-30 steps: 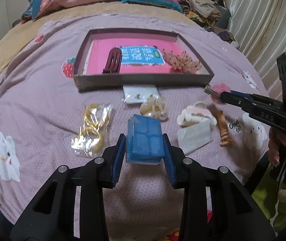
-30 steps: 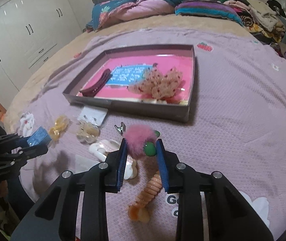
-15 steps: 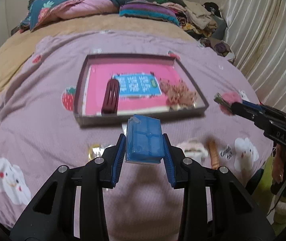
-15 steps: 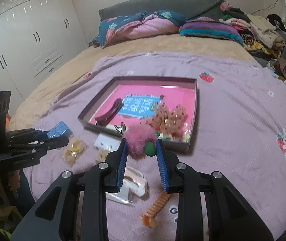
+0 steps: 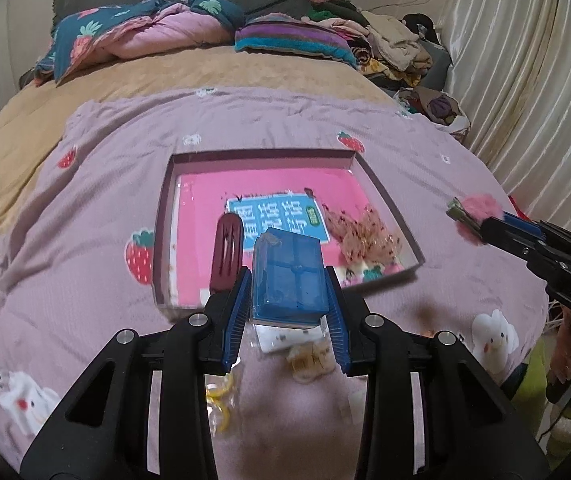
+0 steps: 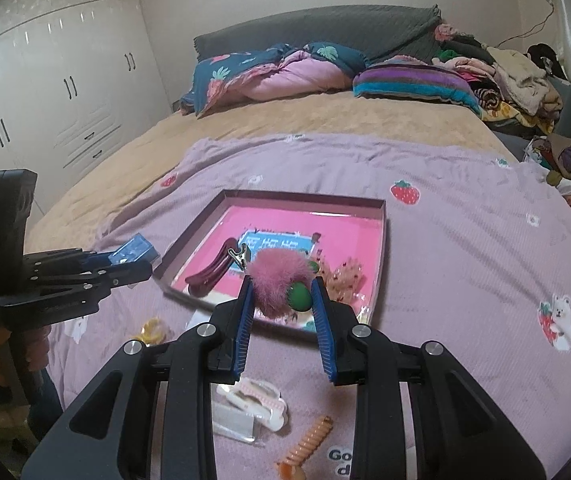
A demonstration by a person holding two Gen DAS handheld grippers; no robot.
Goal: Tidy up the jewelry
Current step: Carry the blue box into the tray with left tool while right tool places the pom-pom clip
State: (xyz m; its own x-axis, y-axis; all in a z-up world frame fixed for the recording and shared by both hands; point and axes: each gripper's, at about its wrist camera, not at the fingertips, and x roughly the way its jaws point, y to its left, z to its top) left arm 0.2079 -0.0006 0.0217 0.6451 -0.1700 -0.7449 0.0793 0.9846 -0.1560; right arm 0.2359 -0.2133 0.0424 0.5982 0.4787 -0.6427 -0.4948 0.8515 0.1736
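Nearest the person, loose pieces are lying on the lilac bedspread [image 6: 465, 248]: an orange spiral hair tie [image 6: 305, 446], a white and pink hair claw [image 6: 257, 400] on a clear packet, and a yellow ring [image 5: 221, 394] in a small bag.

Above them the left gripper [image 5: 289, 308] is hovering with its jaws clamped on a blue plastic box [image 5: 289, 276], holding it by its two sides just short of the tray's near wall. To its right, the right gripper [image 6: 281, 304] is holding its jaws pressed against a fluffy pink pom-pom clip [image 6: 275, 286], whose green bead and metal clip end are sticking out; it is hanging over the tray's near edge.

Beyond both, the shallow brown tray [image 5: 165, 216] with a pink floor is sitting on the bedspread. Inside it a dark red hair clip [image 5: 227, 256] is lying toward the left, a blue printed label is showing in the middle, and a heap of pale speckled scrunchies [image 5: 365, 232] is resting at the right.

Farther off, a quilt [image 6: 269, 72] and a striped pillow [image 6: 409, 82] are piled at the head of the bed.
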